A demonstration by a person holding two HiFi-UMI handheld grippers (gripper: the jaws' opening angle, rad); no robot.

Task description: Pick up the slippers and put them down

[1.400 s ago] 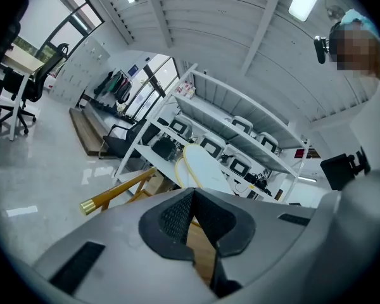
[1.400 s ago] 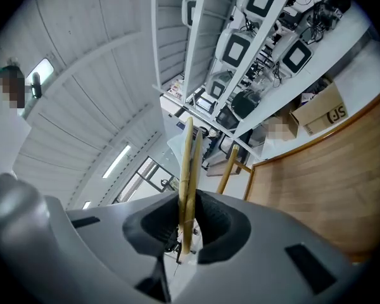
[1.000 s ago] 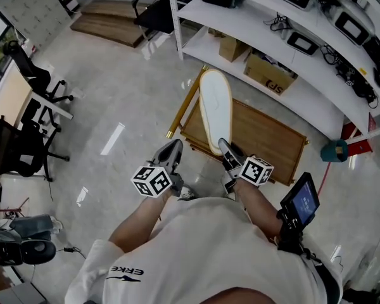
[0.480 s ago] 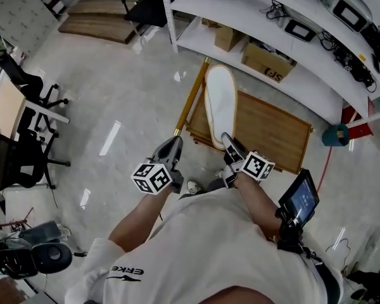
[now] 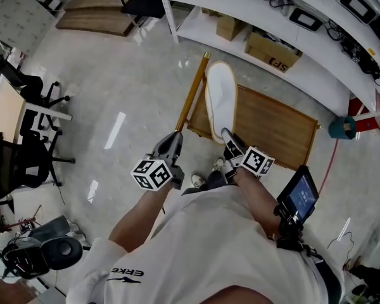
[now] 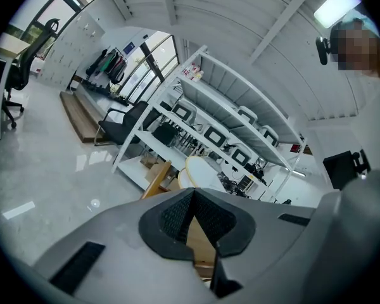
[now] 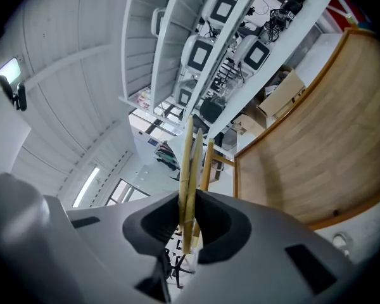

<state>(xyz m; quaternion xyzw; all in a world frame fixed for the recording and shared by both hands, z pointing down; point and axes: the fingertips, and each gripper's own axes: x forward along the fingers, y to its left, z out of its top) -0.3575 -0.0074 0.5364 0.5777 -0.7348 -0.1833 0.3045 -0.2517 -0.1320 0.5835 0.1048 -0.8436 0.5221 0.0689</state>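
Over the low wooden platform's (image 5: pixel 272 124) left edge, a flat white tan-rimmed slipper (image 5: pixel 219 100) was clamped by the right gripper (image 5: pixel 227 135), seemingly for lowering; the left gripper (image 5: pixel 172 144) was kept pressed together, empty.

**Tally: what's in view**

Grippers: 2, i.e. left gripper (image 5: pixel 172 143) and right gripper (image 5: pixel 228 138). Marker cubes (image 5: pixel 152 174): 2, 1 per gripper. Slippers (image 5: pixel 220 97): 2, stacked flat. Wooden platform (image 5: pixel 275 128) w/ gold legs: 1. Cardboard boxes (image 5: pixel 272 50): 2. Arm-mounted screen (image 5: pixel 299 198): 1.

Slipper (image 5: pixel 220 100) partly behind right hand-held gripper (image 5: pixel 228 140)
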